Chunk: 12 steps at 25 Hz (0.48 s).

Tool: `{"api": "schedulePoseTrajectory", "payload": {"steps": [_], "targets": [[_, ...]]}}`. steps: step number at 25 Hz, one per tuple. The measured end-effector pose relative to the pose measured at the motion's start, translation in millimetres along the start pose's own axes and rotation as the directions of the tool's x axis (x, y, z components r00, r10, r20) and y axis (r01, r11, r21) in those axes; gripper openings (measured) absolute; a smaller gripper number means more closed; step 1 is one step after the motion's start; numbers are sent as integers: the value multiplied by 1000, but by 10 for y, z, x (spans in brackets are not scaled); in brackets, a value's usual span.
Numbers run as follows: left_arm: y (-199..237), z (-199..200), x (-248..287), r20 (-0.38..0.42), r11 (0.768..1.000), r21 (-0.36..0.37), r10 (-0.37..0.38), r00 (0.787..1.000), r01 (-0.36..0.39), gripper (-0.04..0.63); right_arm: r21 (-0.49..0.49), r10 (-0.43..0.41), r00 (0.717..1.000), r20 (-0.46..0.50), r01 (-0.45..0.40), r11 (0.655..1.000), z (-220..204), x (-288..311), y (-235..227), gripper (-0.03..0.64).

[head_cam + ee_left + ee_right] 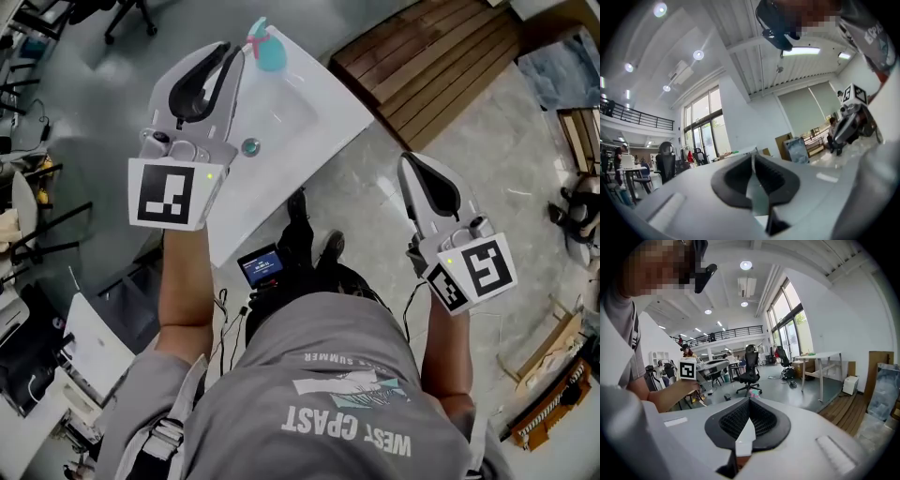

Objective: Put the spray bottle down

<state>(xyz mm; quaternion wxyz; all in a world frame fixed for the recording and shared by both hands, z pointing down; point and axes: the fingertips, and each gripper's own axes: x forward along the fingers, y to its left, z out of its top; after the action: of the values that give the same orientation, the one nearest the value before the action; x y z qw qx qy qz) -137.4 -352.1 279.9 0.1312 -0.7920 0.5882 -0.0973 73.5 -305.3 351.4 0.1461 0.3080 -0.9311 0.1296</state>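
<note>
From the head view, the spray bottle [269, 49] – teal body, pink trigger – stands upright at the far corner of the white table [314, 112], and neither tool is touching it. To my eye the putting-down is done. The left gripper [230, 52] is held above the table edge with its tip just beside the bottle but apart from it. The right gripper [410, 161] hangs off to the other side, over bare floor and near the wooden platform [431, 56], well clear of the table. Both arms are up in front of the person's chest, which I read as keeping the tools out of the bottle's way so it isn't knocked over. In the left gripper view the 2 dark pads taper to a closed tip with only a thin sliver of daylight lower down, and nothing sits between them. The jaws point out level across the room toward the tall windows, not down at the table. The right gripper view shows the same thing: the 2 ribbed pads are drawn together at the tip and are empty. They aim slightly down past an office chair [750, 366] on the grey floor – the bottle isn't clearly in its sight.
</note>
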Motion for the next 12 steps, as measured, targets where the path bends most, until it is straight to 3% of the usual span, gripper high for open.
{"api": "schedulePoseTrajectory", "payload": {"steps": [2,12], "targets": [[-98,185,-168,14,1000,11,-17,1000,17,3,-20,10,1000,17,-10,1000,82,-91,64,2],[-530,886,-928,49,997,49,-63,997,60,3,-112,52,995,90,-42,993,436,-596,361,0]]}}
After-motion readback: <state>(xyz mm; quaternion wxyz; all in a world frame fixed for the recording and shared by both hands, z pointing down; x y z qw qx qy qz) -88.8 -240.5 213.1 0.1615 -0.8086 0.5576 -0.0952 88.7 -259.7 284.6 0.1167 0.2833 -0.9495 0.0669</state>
